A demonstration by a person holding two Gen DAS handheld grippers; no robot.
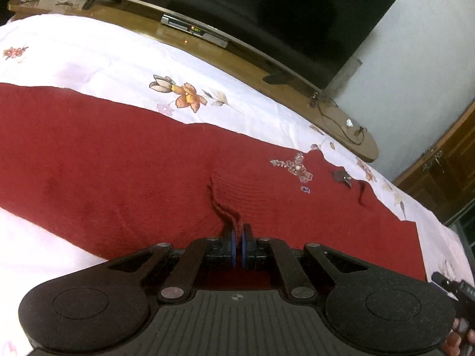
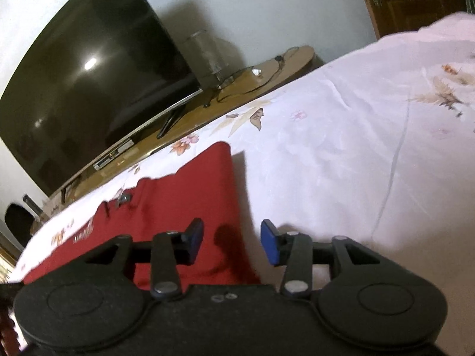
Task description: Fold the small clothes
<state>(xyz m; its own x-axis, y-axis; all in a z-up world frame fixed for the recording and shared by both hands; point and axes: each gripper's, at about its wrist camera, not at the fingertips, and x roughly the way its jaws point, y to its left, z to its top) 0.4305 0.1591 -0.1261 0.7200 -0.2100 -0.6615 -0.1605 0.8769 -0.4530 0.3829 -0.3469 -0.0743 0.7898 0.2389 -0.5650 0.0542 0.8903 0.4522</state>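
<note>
A dark red knitted garment with a beaded flower decoration lies flat across a white floral bedsheet. My left gripper is shut on a pinched ridge of the red fabric near its front edge. In the right wrist view the red garment lies at lower left on the bedsheet. My right gripper is open and empty, its jaws straddling the garment's right edge just above it.
A wooden shelf runs along the far side of the bed with a large dark TV, a set-top box and cables. A wooden cabinet stands at the right.
</note>
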